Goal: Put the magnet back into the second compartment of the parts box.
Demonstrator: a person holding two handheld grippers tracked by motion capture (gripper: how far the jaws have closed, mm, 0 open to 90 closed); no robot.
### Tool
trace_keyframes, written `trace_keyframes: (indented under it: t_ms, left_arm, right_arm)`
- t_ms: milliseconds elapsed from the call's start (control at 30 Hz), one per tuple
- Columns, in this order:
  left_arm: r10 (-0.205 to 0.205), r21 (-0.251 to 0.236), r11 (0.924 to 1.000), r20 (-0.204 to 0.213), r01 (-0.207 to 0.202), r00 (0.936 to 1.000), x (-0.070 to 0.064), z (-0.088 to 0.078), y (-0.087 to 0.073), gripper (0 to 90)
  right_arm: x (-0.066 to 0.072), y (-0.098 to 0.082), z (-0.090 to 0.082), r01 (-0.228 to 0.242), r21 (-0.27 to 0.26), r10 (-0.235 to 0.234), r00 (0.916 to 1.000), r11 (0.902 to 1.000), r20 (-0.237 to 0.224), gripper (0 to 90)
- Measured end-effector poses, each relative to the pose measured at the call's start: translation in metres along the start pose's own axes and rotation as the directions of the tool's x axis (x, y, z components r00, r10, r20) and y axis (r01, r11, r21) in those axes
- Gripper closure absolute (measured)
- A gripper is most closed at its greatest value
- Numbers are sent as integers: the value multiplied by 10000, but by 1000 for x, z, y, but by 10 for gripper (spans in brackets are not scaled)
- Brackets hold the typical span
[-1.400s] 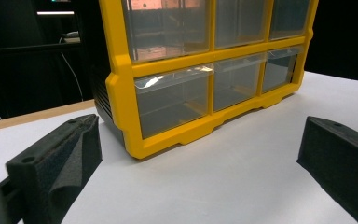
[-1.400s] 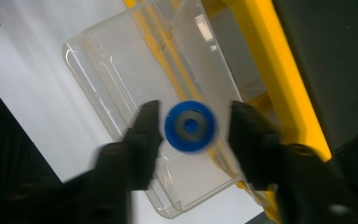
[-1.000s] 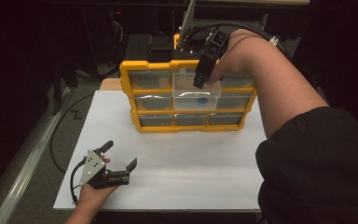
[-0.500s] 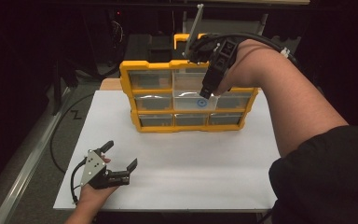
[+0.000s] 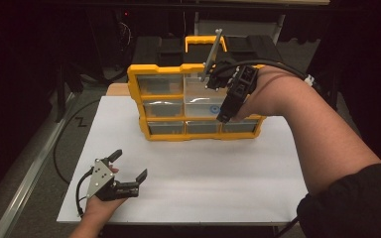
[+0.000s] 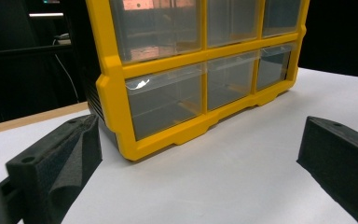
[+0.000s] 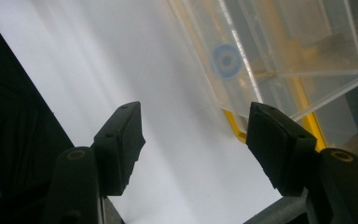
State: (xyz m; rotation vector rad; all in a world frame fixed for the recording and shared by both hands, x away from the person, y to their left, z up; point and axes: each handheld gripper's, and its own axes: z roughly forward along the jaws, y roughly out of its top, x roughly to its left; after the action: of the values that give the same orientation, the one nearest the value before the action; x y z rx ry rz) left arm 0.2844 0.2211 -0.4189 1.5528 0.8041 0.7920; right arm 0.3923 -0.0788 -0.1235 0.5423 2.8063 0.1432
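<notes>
My right forearm reaches across the white rectangular table sheet point(image 5: 218, 168) from the near right corner, wrist bent so that my right gripper point(image 5: 224, 115) points down at the front of the yellow plastic organiser cabinet with clear drawers point(image 5: 161, 133). Its tips sit level with the middle row of drawers, right of centre. In the right gripper view the jaws stand apart with nothing between them; the white sheet lies in the gap, and one clear plastic drawer point(image 7: 279, 42), pulled out of the yellow frame, sits just beyond the right-hand jaw.

My left hand rests on the near left part of the sheet, well apart from the cabinet. My left gripper point(image 5: 129, 166) lies level, aimed toward the cabinet's lower left corner, jaws wide apart and empty.

Markings: a round blue disc point(image 7: 226, 60) shows through the drawer wall; I cannot tell whether it is a sticker or a loose part. No legible writing shows.

Clearances: the cabinet stands upright at the sheet's far edge. The sheet between the cabinet's base and my left gripper is bare. The sheet's left edge borders a dark floor with a grey rail point(image 5: 30, 183).
</notes>
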Motion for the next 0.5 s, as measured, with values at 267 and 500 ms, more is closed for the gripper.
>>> trace_keyframes:
  t_ms: [267, 500]
  left_arm:
    - [16, 3, 10000, 14, -16, 10000, 0, 0, 0, 3]
    - [1, -49, 10000, 7, -1, 10000, -1, 0, 0, 3]
  right_arm:
    - [13, -8, 3, 132, 71, -132, 9999, 9999, -28, 379]
    - [23, -14, 15, 171, 117, -170, 9998, 9998, -94, 362]
